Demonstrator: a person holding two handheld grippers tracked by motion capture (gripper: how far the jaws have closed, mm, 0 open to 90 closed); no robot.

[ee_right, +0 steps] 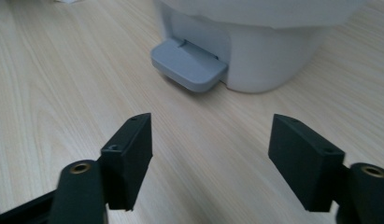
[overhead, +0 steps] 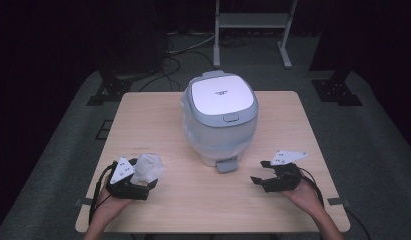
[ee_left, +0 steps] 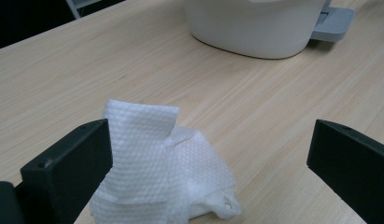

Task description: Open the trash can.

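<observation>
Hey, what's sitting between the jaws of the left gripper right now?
A crumpled white paper towel lies on the table between the open jaws of the left gripper, against one jaw and apart from the other, as the left gripper view shows.

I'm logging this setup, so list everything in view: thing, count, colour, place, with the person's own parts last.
table: one, light wood, centre of the high view, on grey carpet.
rice cooker: one, white with grey lid, lid down, at the table's middle toward the far side.
grey tab: one, grey, sticking out at the cooker's base on the near side.
crumpled wipe: one, white, on the table near the left corner, between the open jaws of the left tool, against one jaw.
metal stand: one, pale grey, on the floor beyond the table.
cables: several, dark and light, on the floor behind the table.
left tool: one, black, open.
right tool: one, black, open, nothing between its jaws.
</observation>
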